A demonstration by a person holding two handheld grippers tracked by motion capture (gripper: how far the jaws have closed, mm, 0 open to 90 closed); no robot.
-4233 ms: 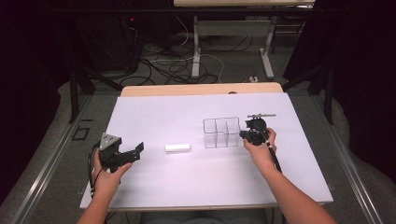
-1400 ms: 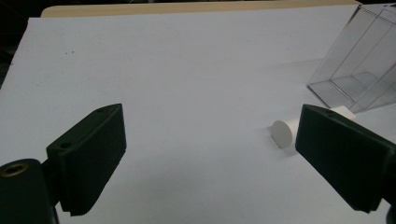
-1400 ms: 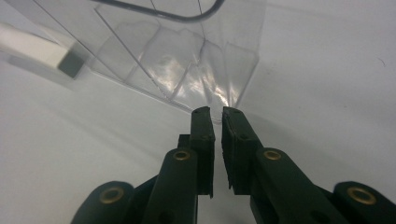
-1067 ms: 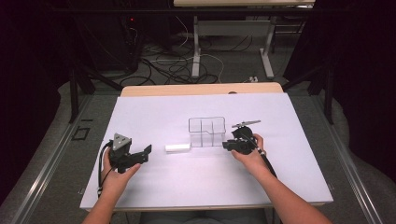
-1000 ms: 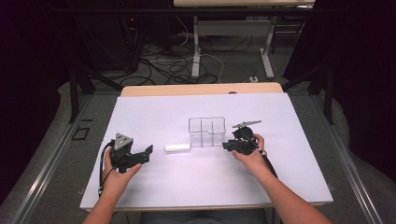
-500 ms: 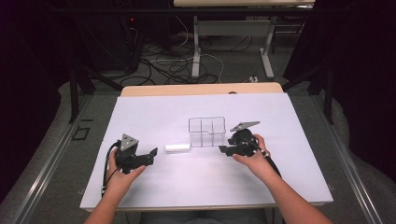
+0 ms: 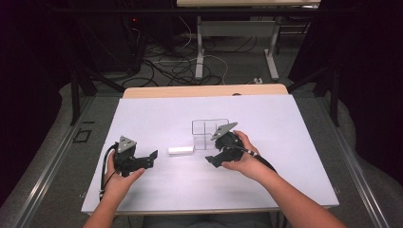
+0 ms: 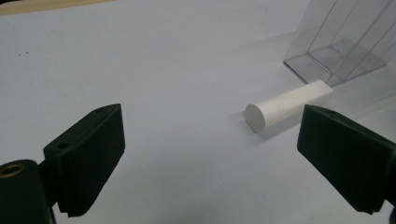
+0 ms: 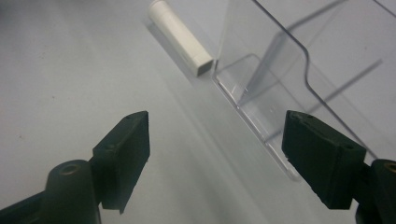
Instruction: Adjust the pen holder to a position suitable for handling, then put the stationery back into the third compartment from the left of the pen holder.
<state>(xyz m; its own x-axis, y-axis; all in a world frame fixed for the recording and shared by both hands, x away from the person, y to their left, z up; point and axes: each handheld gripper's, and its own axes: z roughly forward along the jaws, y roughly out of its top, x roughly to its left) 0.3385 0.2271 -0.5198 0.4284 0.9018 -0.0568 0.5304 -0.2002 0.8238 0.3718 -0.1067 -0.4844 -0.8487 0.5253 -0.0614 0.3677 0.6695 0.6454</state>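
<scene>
- Left gripper (image 7: pixel 153 155): jaws open, empty, left of the white cylinder (image 7: pixel 180 150) lying on the counter (image 7: pixel 157 114).
- Right gripper (image 7: pixel 210 160): jaws open, empty, near the clear divided box (image 7: pixel 209 129), which stands just right of the cylinder.

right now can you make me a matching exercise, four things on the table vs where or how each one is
Things:
1. white tube
2. clear box
3. left gripper
4. right gripper

States:
a. open, just in front of the clear box
b. lying flat on its side
c. standing upright, see-through
d. open, pointing at the round end of the white tube

Pairs: 1-b, 2-c, 3-d, 4-a
</scene>
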